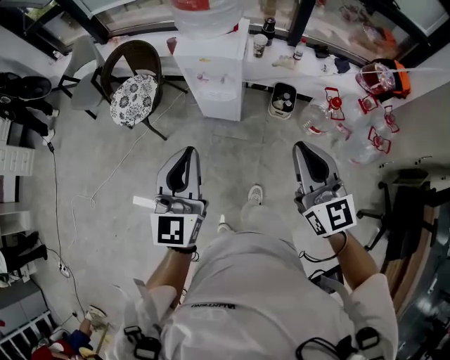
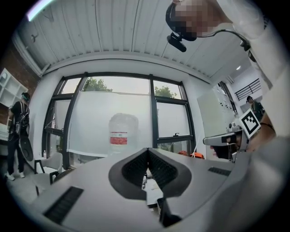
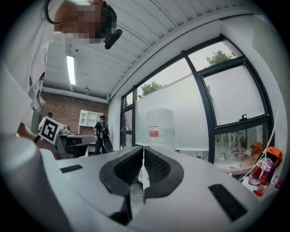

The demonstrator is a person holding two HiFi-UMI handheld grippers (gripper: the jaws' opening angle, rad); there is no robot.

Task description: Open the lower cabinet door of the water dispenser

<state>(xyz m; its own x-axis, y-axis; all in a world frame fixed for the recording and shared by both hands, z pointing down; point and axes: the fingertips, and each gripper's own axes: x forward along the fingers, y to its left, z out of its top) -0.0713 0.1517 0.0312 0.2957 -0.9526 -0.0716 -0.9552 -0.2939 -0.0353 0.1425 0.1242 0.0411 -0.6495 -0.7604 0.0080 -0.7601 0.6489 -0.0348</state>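
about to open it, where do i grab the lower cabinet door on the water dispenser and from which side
Probably grip the lower cabinet door at a side edge, below the taps, coming straight at the front that faces you; a chair and a counter flank the water dispenser. No handle can be made out from here.

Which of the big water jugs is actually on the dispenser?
The red-labelled jug, seated on top of the white water dispenser; the other clear jugs are down on the floor to its right.

White water dispenser [image 1: 216, 84], upright by the window [image 1: 140, 14], clear red-labelled bottle [image 1: 204, 10] on top
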